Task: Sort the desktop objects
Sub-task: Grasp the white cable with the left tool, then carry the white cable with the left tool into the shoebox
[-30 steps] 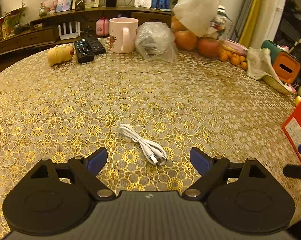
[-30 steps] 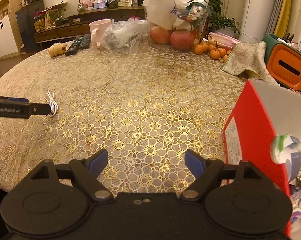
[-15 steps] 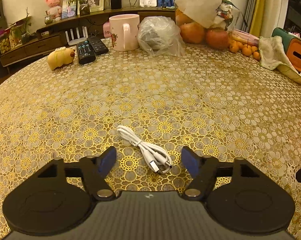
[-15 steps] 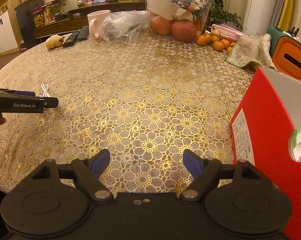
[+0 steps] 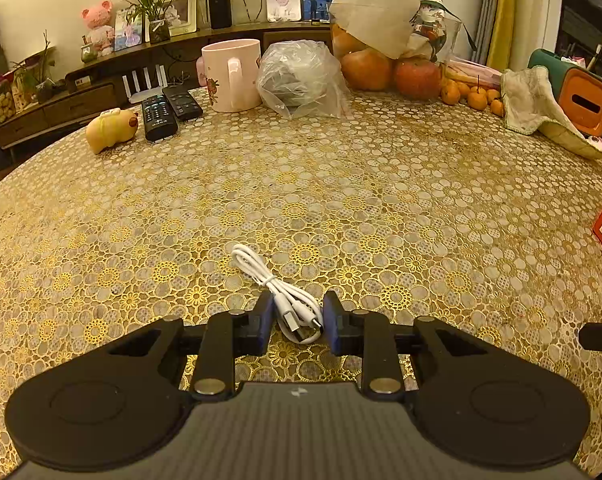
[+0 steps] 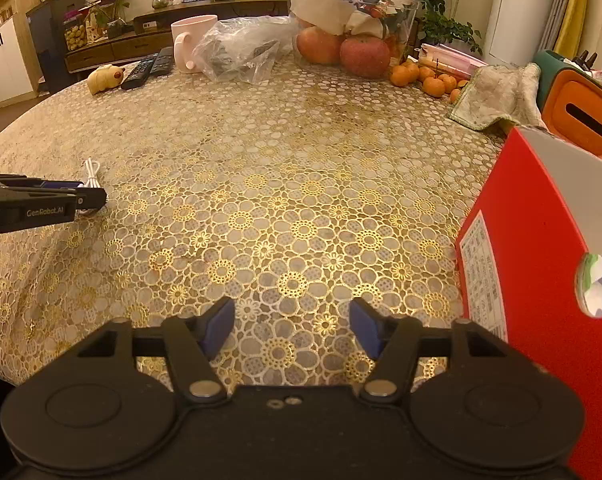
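A round table [image 5: 381, 184] under a gold floral lace cloth fills both views, with a living-room sideboard behind it in warm lamplight; nearest in the left wrist view, low at centre, the left gripper [image 5: 295, 320] has its jaws narrowed to a small gap around the plug end of a bundled white USB cable [image 5: 279, 288], the blue pads just beside the loops on either side, though whether they already press the cable I cannot tell; the rest of the bundle runs up and left from the jaws, flat on the cloth.

The cable looks very light, limp and smooth-skinned; I judge that it will sag and may slither out if only one strand is caught, so the best hold is across the gathered middle or the doubled strands by the plugs, several strands at once, not a single loop.

In the right wrist view the right gripper [image 6: 292, 328] sits low at centre over bare cloth, jaws wide apart and holding nothing; a red box [image 6: 541, 232] stands open at the right edge, probably the sorting bin.

Farther back, in the upper part of the frame, lie a yellow pig toy [image 5: 111, 130], two remotes [image 5: 169, 112], a pink mug [image 5: 233, 74], a plastic bag [image 5: 301, 80] and fruit [image 5: 393, 70].
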The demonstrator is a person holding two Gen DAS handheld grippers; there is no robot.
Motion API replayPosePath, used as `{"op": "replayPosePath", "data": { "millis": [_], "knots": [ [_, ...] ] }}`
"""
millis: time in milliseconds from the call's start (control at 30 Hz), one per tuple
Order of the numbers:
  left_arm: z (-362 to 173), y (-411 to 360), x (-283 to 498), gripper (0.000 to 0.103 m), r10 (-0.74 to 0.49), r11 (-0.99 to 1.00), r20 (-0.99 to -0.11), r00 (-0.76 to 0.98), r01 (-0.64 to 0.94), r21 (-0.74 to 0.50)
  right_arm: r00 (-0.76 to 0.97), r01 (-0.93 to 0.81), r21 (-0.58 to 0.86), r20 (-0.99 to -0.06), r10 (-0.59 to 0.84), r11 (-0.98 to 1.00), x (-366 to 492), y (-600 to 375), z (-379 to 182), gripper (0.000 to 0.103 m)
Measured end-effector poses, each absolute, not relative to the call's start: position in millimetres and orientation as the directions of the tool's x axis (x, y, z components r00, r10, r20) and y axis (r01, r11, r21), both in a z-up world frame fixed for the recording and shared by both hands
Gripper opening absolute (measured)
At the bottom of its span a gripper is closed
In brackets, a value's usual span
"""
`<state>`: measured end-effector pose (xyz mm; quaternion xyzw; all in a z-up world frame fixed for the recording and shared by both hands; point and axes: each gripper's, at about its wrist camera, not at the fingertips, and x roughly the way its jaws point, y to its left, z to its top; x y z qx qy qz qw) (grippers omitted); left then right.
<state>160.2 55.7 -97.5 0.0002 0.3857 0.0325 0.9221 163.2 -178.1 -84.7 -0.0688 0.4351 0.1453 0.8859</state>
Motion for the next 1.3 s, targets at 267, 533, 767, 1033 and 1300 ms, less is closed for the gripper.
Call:
{"op": "replayPosePath", "data": {
  "millis": [267,533,767,1033,1300],
  "knots": [
    [-91.1,58.8,153.8,0.023,0.033,0.998,-0.712,0.701,-0.057,-0.01,0.585,-0.321,0.01,-0.784,0.207,0.947,158.1,-179.9,-78.2,0.054],
    [-77.3,51.2,139.1,0.023,0.002,0.999,-0.706,0.708,-0.03,-0.027,0.593,-0.324,0.022,-0.775,0.221,0.946,149.1,-183.0,-69.0,0.052],
    [-62.5,36.7,121.7,0.023,-0.038,0.999,-0.697,0.716,0.007,-0.047,0.607,-0.321,0.025,-0.762,0.225,0.947,136.4,-188.9,-57.0,0.051],
    [-36.3,6.8,98.1,0.023,-0.118,0.993,-0.674,0.73,0.095,-0.071,0.629,-0.32,0.033,-0.74,0.239,0.947,116.7,-203.8,-36.9,0.051],
    [-6.8,-33.4,81.7,0.023,-0.213,0.975,-0.646,0.733,0.198,-0.097,0.662,-0.315,0.043,-0.706,0.252,0.948,95.0,-224.3,-9.8,0.051]
  ]
}}
